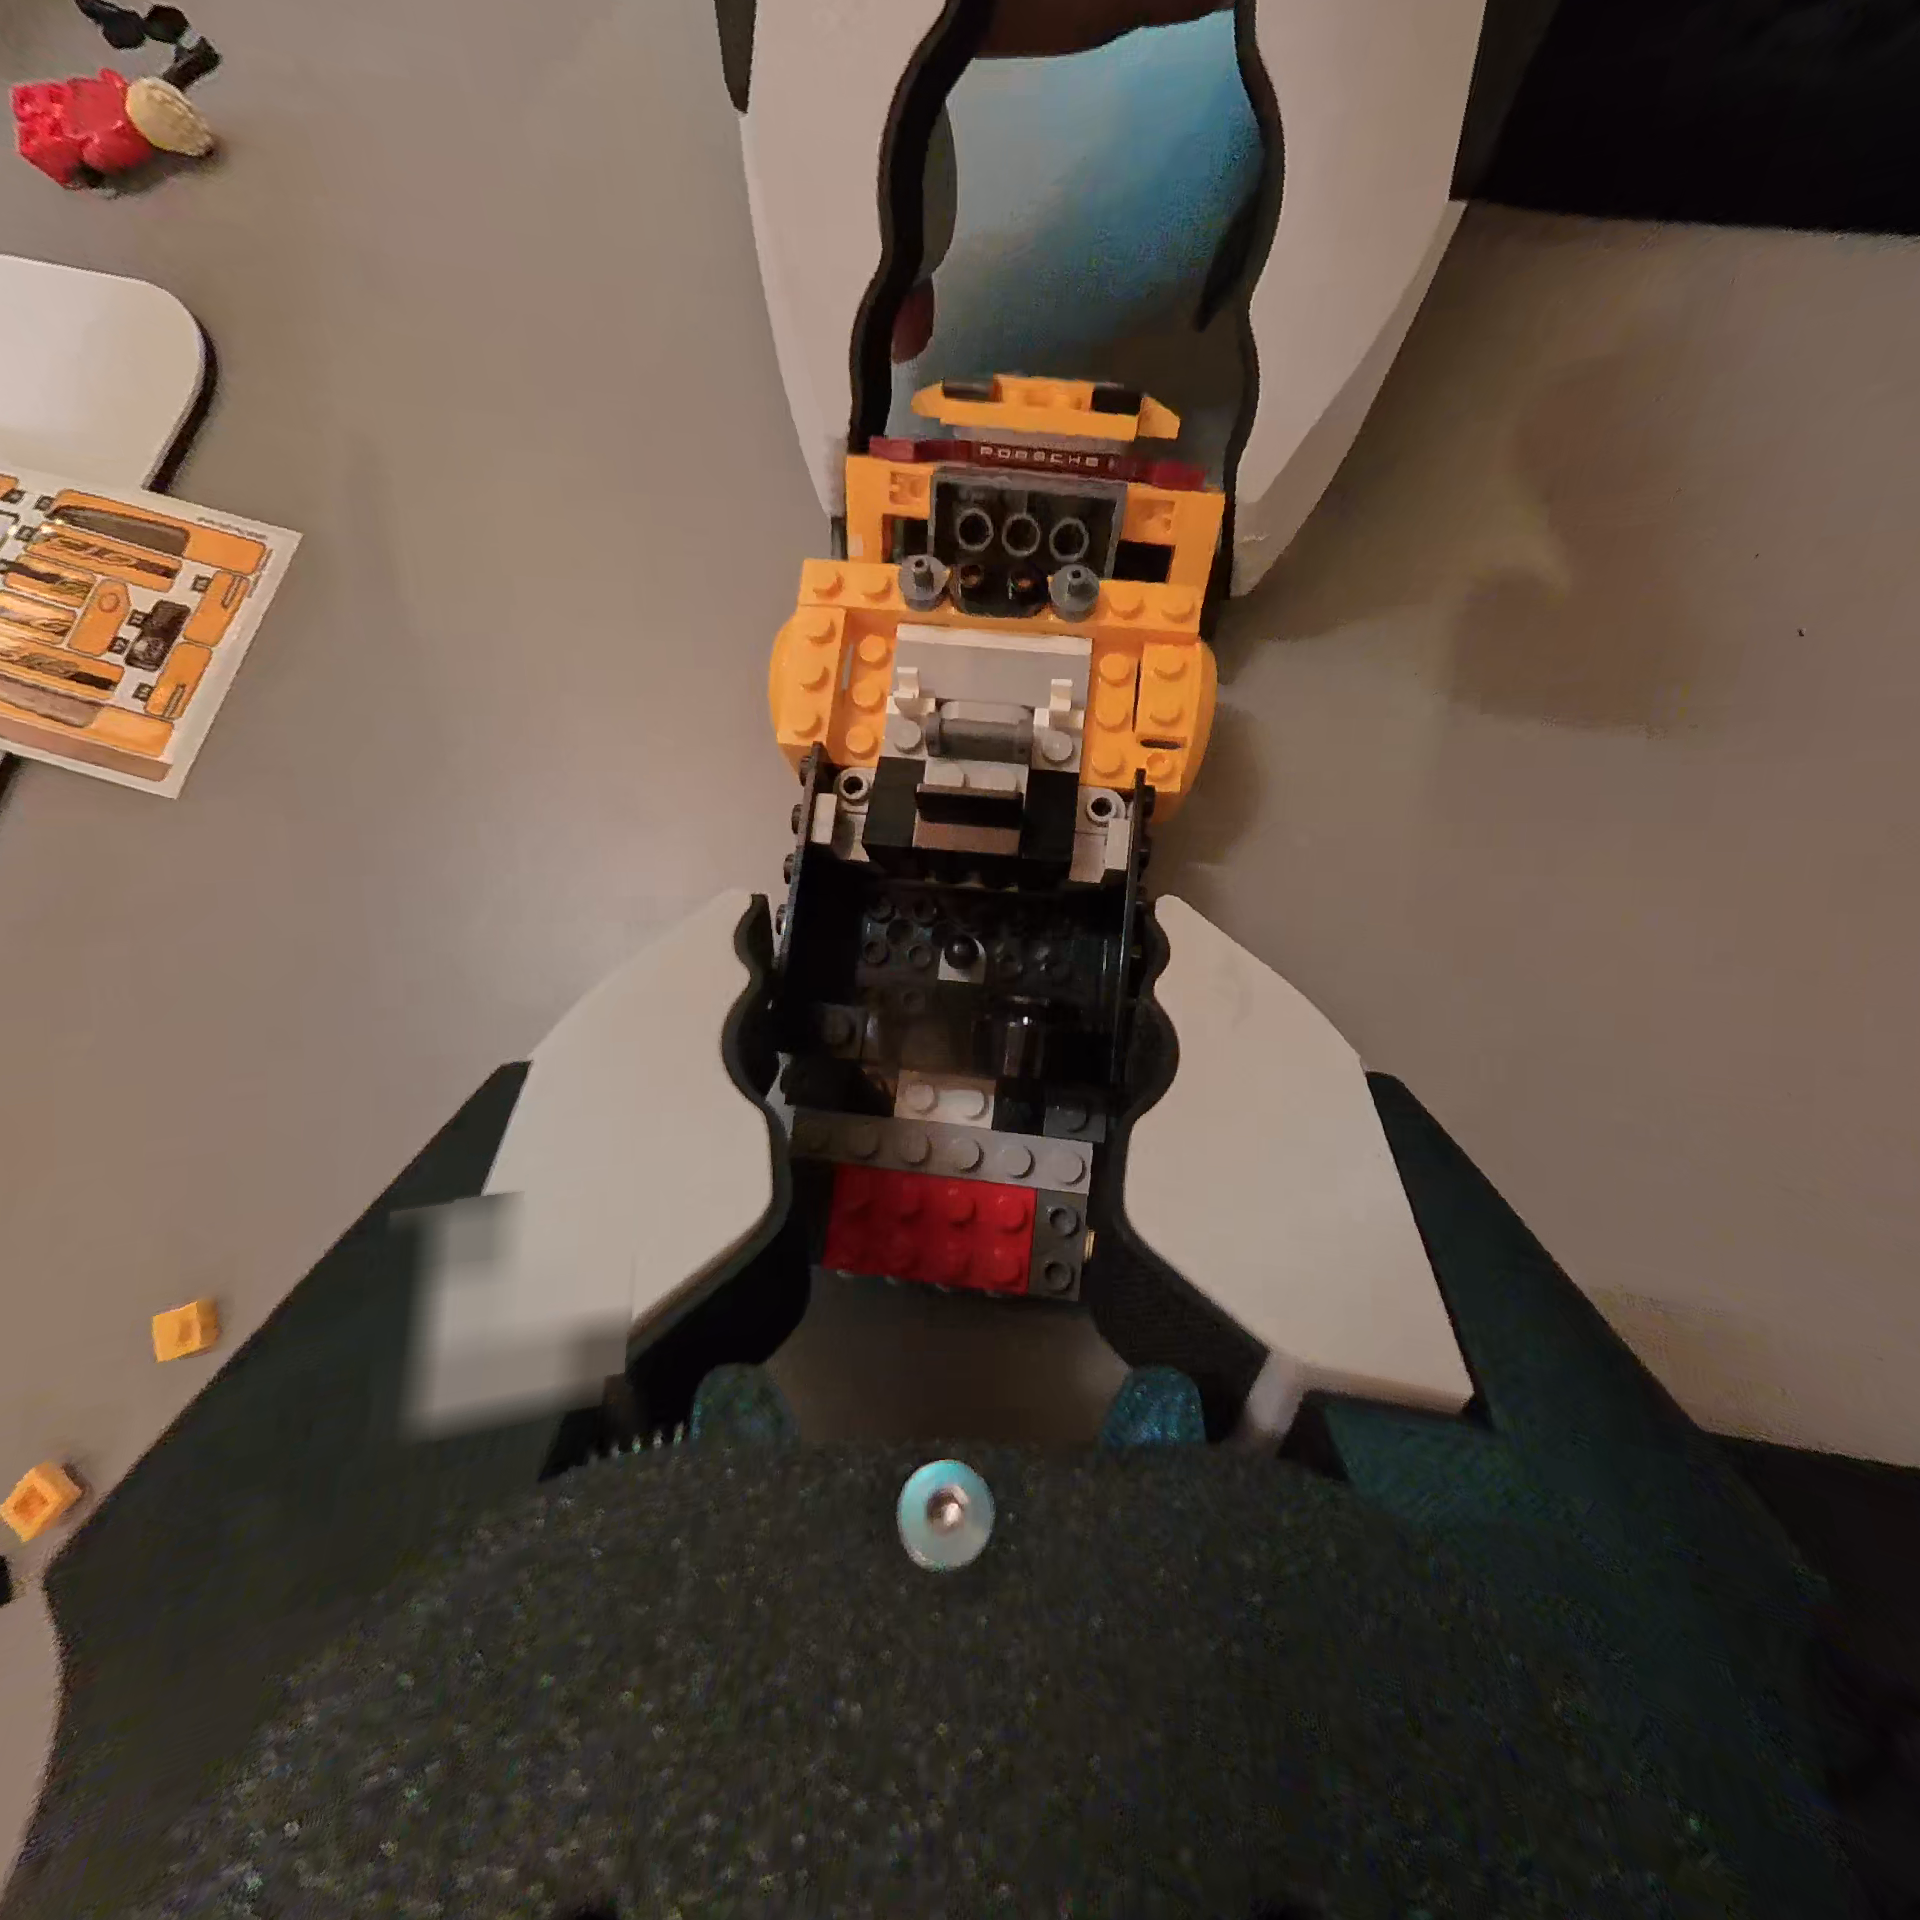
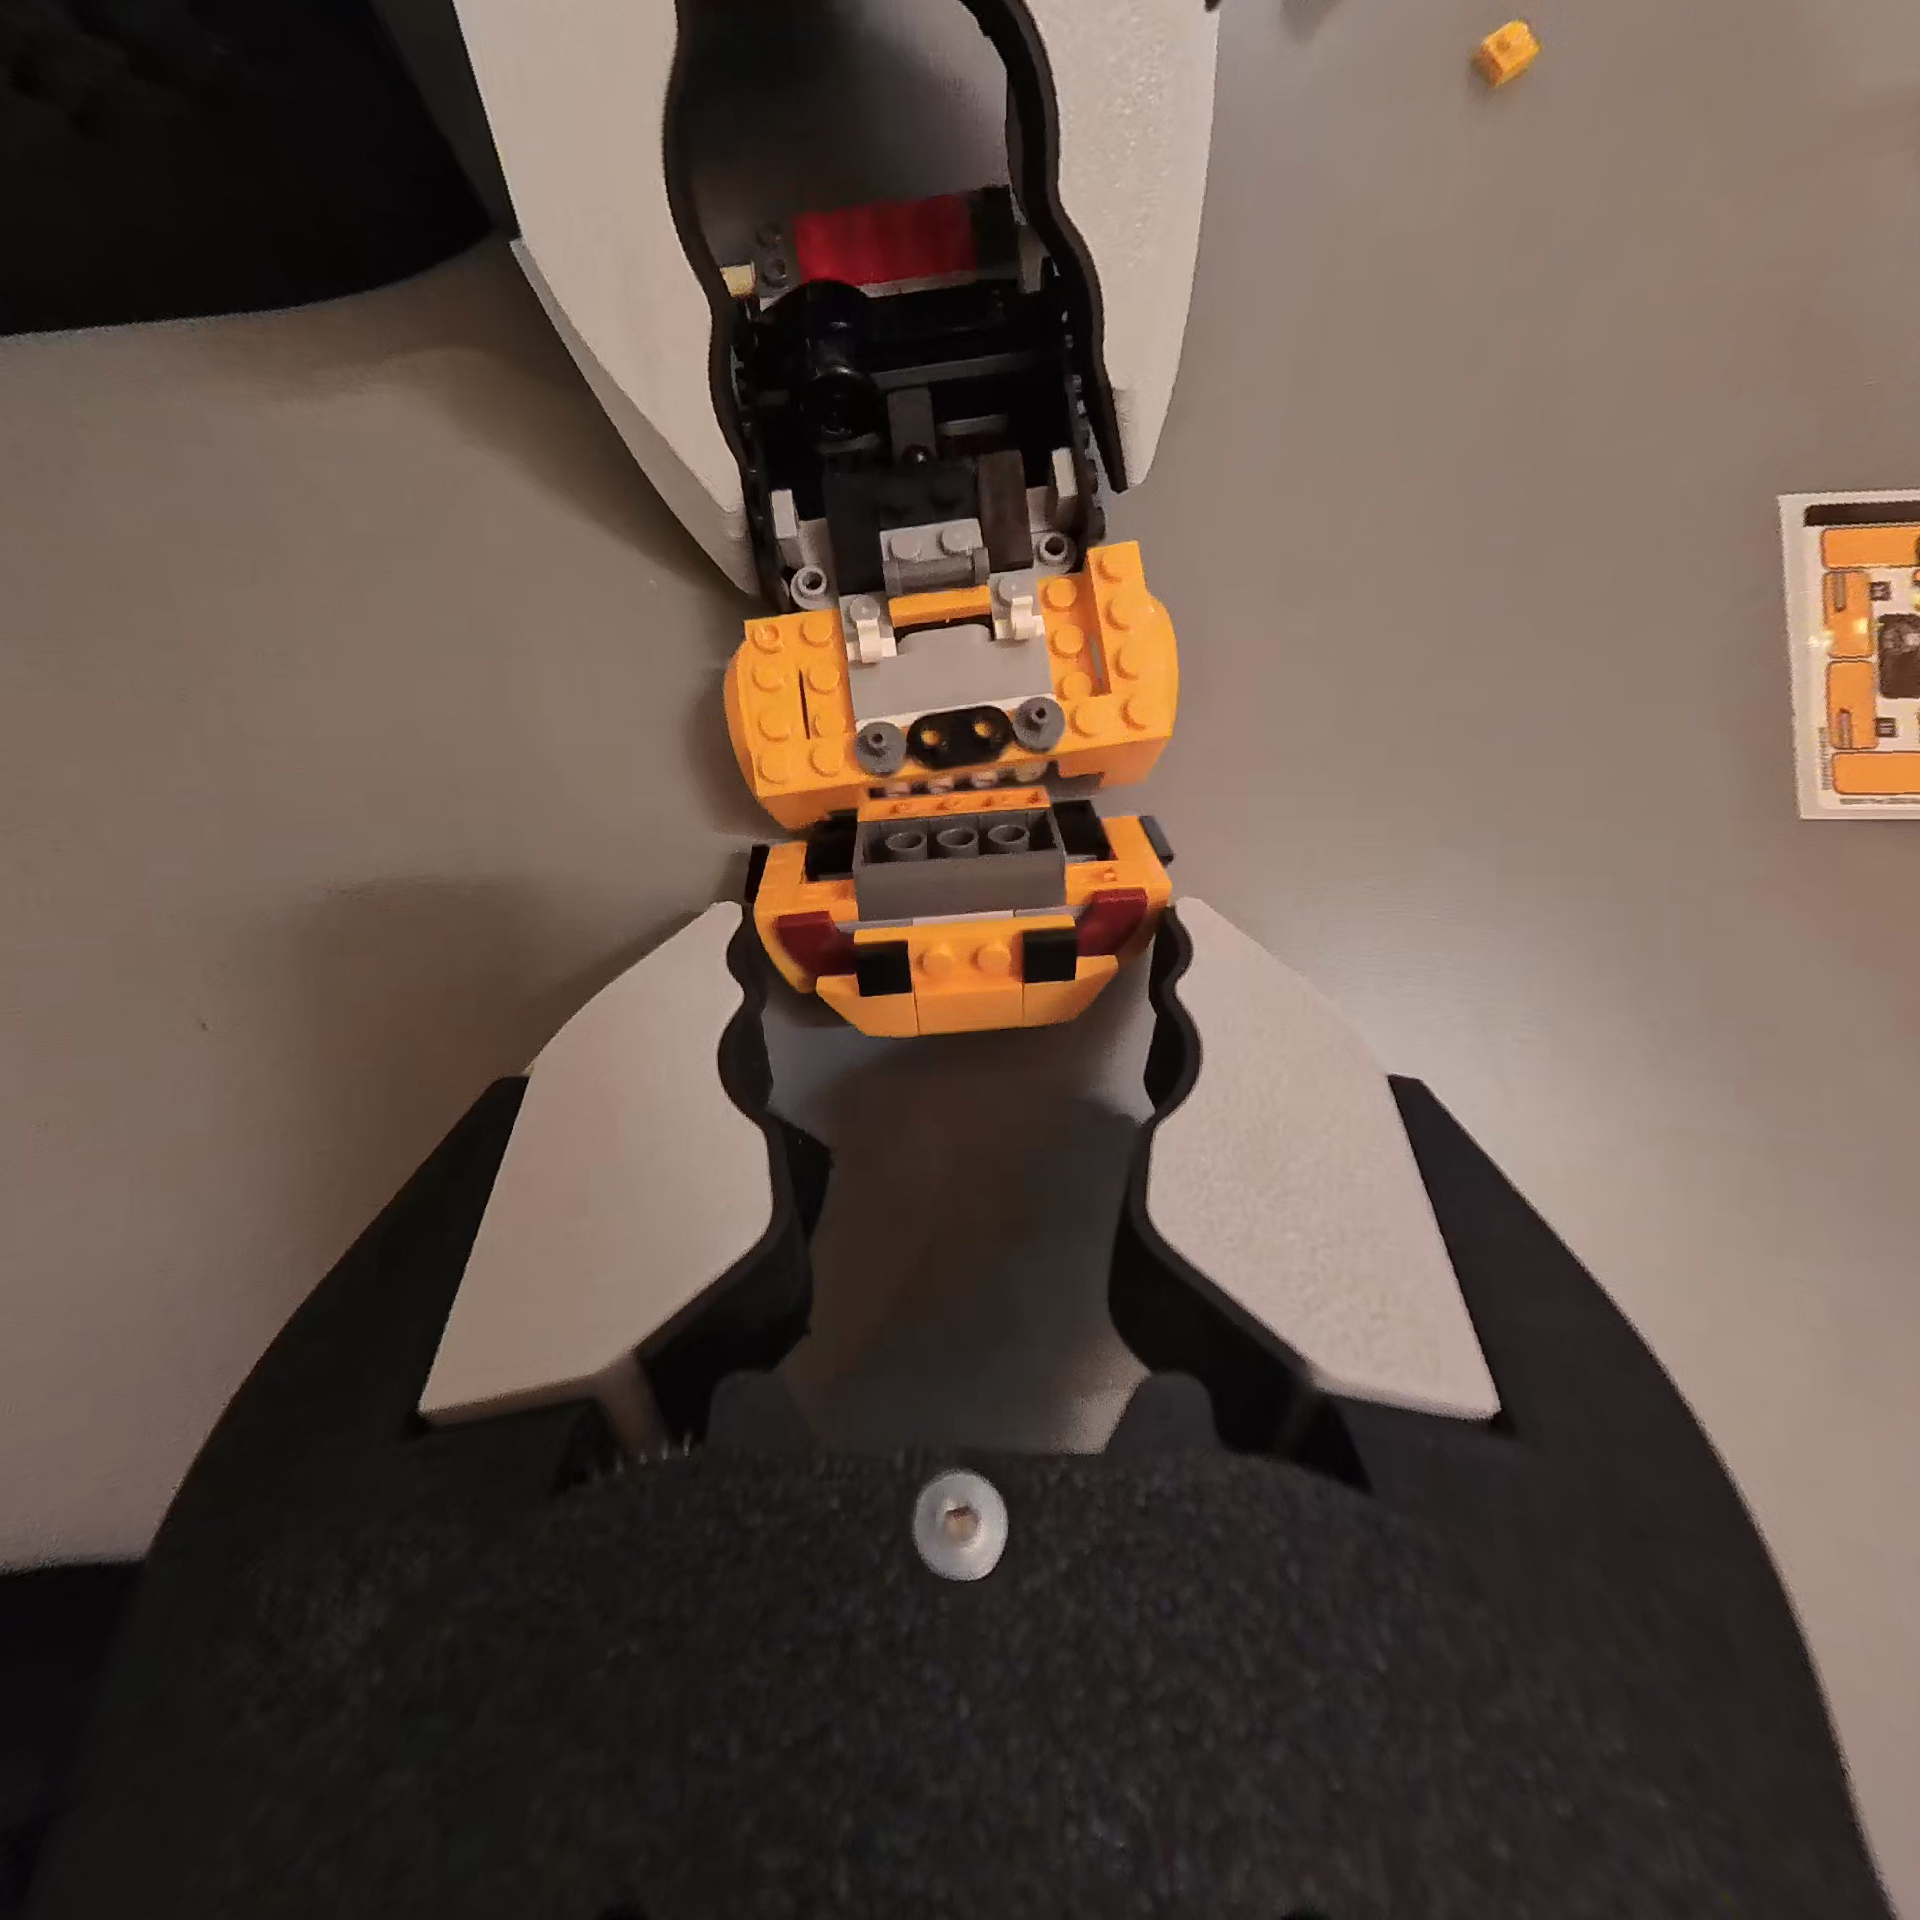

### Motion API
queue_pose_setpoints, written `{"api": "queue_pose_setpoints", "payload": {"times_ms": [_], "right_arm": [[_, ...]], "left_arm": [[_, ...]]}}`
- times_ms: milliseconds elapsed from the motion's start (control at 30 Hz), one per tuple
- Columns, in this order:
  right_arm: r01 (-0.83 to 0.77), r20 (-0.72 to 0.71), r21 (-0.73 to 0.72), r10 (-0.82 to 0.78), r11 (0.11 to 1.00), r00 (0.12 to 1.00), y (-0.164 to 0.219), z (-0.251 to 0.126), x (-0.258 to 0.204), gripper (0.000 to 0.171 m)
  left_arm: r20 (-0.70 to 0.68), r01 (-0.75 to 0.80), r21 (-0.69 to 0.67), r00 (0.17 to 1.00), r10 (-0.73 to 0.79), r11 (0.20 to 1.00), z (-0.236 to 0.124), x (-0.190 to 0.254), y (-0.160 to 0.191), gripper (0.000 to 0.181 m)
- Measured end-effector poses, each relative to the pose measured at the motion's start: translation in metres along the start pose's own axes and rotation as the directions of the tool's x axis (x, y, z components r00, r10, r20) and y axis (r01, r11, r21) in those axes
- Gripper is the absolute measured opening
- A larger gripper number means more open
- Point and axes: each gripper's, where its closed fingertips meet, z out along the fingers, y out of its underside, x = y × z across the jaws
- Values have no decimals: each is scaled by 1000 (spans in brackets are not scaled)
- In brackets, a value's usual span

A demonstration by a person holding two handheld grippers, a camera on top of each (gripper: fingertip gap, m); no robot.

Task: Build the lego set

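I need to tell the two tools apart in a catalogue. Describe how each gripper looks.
Both are alike: two broad white fingers lined with wavy black pads, on a dark, grainy textured body with a round washer and screw at its centre. The left gripper shows teal tints on the body and two glittery teal tabs by the finger roots; the right gripper looks plain black. No cables or sleeves show.

Flat grey tabletop under warm dim light; dark, unlit area beyond its far edge.

Lettering on the lego car's dark-red rear strip.
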Motion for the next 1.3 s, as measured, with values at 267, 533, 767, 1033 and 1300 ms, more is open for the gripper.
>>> {"api": "queue_pose_setpoints", "payload": {"times_ms": [267, 533, 767, 1033, 1300], "right_arm": [[-13, 0, 40, 14, 999, 1000, -9, -5, -2, 68], [-33, 43, 71, 30, 997, 999, -6, -8, -1, 69], [-9, 64, 25, 8, 1000, 998, 9, -19, -3, 51], [-8, 50, 45, 6, 999, 999, 7, -9, -3, 41], [-3, 62, 65, -1, 998, 998, 4, -9, -6, 37]], "left_arm": [[-3, -2, -13, 1000, 2, 1000, 2, 2, 0, 66], [-9, 5, 14, 1000, -5, 1000, -3, 3, -4, 65], [-14, -4, 6, 1000, 5, 1000, -1, 5, -5, 69], [-4, -16, 3, 1000, 16, 1000, 3, 5, -5, 65], [-6, -12, 31, 1000, 12, 999, 3, 5, -8, 64]]}}
